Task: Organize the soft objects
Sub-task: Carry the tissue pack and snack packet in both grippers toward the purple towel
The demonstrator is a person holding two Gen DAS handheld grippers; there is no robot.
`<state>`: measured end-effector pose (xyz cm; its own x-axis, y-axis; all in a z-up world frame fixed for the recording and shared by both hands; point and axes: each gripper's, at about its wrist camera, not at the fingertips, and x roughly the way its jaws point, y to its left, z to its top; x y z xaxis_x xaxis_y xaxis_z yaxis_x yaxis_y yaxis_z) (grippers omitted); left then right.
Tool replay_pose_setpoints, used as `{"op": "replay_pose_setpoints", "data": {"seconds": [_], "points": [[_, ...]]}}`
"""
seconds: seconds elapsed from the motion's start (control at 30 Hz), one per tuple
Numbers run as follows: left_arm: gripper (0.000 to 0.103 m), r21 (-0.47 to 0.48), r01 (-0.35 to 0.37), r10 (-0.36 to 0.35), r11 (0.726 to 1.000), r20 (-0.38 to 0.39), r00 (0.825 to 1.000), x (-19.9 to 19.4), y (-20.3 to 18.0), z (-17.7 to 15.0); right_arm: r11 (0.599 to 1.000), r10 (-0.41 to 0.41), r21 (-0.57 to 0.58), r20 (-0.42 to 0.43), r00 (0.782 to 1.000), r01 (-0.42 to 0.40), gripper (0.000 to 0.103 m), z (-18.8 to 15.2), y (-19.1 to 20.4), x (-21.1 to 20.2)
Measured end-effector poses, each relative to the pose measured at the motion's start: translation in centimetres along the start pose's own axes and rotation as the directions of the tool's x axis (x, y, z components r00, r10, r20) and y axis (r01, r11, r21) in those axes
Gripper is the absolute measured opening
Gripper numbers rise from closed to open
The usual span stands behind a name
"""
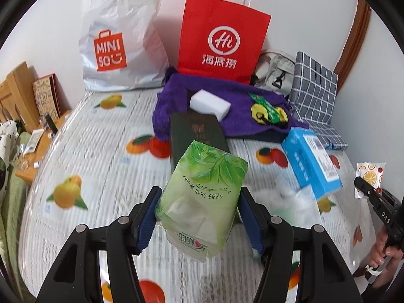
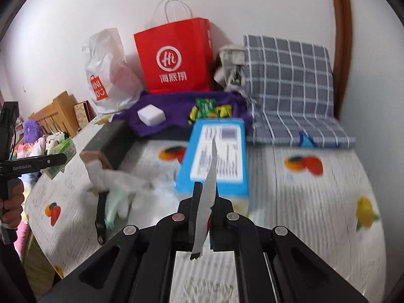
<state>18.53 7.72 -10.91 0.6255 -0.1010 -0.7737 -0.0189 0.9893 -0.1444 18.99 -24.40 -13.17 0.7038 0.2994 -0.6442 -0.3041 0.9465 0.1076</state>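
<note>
The left gripper (image 1: pixel 200 217) grips a green tissue pack (image 1: pixel 202 197) between its blue-padded fingers (image 1: pixel 147 223), holding it above the fruit-print bed (image 1: pixel 88 156). The right gripper (image 2: pixel 204 202) has its fingers closed on a thin sachet (image 2: pixel 207 192), seen edge-on in its own view; in the left view the sachet shows an orange-slice print. Beyond the pack lie a dark box (image 1: pixel 197 131) and a blue box (image 1: pixel 311 161). Farther back, a white sponge (image 1: pixel 209 104) and a green-yellow snack packet (image 1: pixel 267 111) rest on a purple cloth (image 1: pixel 242 101). A red bag (image 1: pixel 222 38), a white bag (image 1: pixel 121 35) and a checked cushion (image 1: pixel 315 91) stand against the wall. A pale glove (image 2: pixel 116 197) lies on the bed left of the blue box.
</note>
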Motion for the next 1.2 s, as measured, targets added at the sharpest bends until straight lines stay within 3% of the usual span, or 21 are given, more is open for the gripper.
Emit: {"op": "replay_pose_setpoints", "data": {"seconds": [0.6,0.83,1.2], "points": [[0.059,0.0,-0.008,0.008,1.0,0.093,0.996,-0.3,-1.4,9.7,1.0,0.028,0.001,0.079,0.997,-0.028,0.005,10.8,0.7,2.3],[0.059,0.034,-0.006,0.002,0.999,0.12,0.993,0.0,-3.0,12.2,0.999,0.047,0.002,0.088,0.995,-0.047,0.005,14.2,1.1,3.6],[0.059,0.01,-0.003,0.002,1.0,0.115,0.993,2.4,-2.9,15.7,0.999,0.051,0.002,0.098,0.994,-0.052,0.005,18.2,1.2,6.6]]}}
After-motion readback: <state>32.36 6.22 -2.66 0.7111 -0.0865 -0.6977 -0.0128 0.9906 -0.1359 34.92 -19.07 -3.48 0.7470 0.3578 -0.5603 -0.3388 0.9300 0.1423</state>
